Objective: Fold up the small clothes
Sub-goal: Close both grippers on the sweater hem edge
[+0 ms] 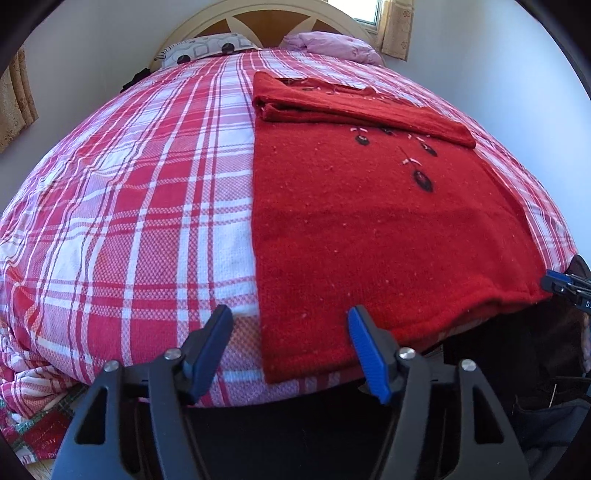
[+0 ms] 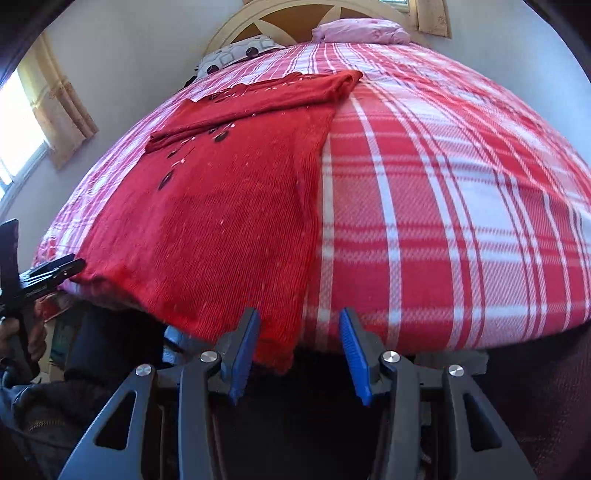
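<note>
Your left gripper (image 1: 291, 347) and right gripper (image 2: 299, 350) stand part-open, empty, at the red knitted sweater's (image 1: 369, 229) hem corners. Closing too deep could pinch the red-and-white plaid bedspread (image 1: 147, 221) too.

A sweater (image 1: 369, 229) lay flat on the bedspread (image 1: 129, 221), reaching its near edge, with one sleeve (image 1: 354, 110) folded across the sweater's far part. Beyond the sweater, two pillows (image 1: 207, 48) sat side by side against the headboard (image 1: 266, 18), at the bedspread's far end.
</note>
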